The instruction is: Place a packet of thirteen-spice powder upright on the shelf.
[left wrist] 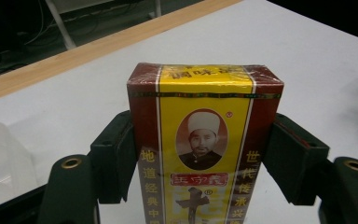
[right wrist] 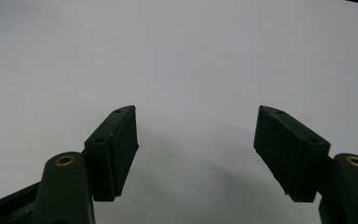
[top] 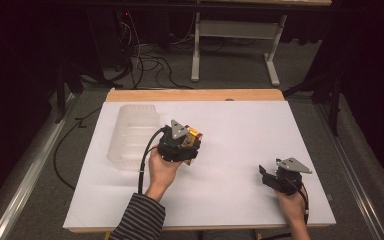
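**Red-and-yellow box being held in the left gripper above the white table**

A wide table, covered by a flat white sheet and edged at the far side by a strip of pale wood, is being seen from above in the high view. Toward its far left corner a translucent, ribbed plastic container is being rested on the white surface. Just to the right of that container, the left gripper is being carried by a hand reaching out of a striped sleeve, with a black cable trailing from it.

In the left gripper view, a rectangular cardboard box, dark red at the sides with a yellow middle panel, printed characters and a small portrait, is being clamped upright between the two black jaws; the pads are being pressed against its two narrow red sides, and the jaws are being kept only as far apart as the box is wide. The box is being held clear of the table, near the container but apart from it.

Well apart, near the table's right front edge, the right gripper is being held low over bare white surface. In the right gripper view its jaws are being held wide apart, with nothing between them.
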Motion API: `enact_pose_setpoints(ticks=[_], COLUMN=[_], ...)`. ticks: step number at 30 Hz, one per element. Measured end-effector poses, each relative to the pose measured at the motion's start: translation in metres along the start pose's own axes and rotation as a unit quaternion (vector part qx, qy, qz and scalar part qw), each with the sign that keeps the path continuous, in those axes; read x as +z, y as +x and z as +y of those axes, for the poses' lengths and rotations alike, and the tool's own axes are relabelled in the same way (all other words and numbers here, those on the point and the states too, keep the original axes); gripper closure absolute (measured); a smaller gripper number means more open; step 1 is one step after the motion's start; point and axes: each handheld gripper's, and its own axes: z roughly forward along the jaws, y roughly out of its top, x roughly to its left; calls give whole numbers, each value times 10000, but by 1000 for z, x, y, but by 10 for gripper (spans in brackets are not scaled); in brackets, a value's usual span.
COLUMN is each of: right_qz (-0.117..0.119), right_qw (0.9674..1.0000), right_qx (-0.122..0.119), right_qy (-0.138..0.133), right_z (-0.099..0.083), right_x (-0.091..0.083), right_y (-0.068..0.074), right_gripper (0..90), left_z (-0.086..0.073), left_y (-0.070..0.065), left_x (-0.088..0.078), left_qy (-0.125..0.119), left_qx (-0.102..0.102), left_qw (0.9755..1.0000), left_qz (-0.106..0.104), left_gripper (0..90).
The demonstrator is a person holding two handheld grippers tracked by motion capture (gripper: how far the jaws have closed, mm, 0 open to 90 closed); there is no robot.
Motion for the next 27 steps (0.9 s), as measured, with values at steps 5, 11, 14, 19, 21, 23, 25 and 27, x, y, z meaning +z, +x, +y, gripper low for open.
enact_pose_setpoints(ticks=[5,11,14,19,21,23,25,27], right_qz=[5,-5,2,-5,-5,-8,-6,-8], right_qw=[10000,10000,10000,10000,10000,10000,10000,10000], right_qx=[15,18,14,19,24,24,12,11], right_qy=[-7,-4,-23,-11,-11,-11,-12,-15], right_z=[0,0,0,0,0,0,0,0], right_x=[0,0,0,0,0,0,0,0], right_y=[0,0,0,0,0,0,0,0], right_gripper=[308,308,307,307,307,307,306,306], left_z=[-2,-6,-7,-9,-10,-11,-12,-13], left_y=[8,20,23,29,32,36,38,40], left_x=[-9,-22,-25,-32,-35,-38,-40,-43], left_qy=[-21,-120,-107,-202,-226,-223,-239,-274], left_qx=[-45,-174,-180,-261,-289,-309,-313,-337], left_qw=[9999,9995,9994,9988,9986,9982,9980,9975], left_qz=[96,224,262,366,394,456,504,555], left_gripper=[328,328,328,328,328,328,328,328])
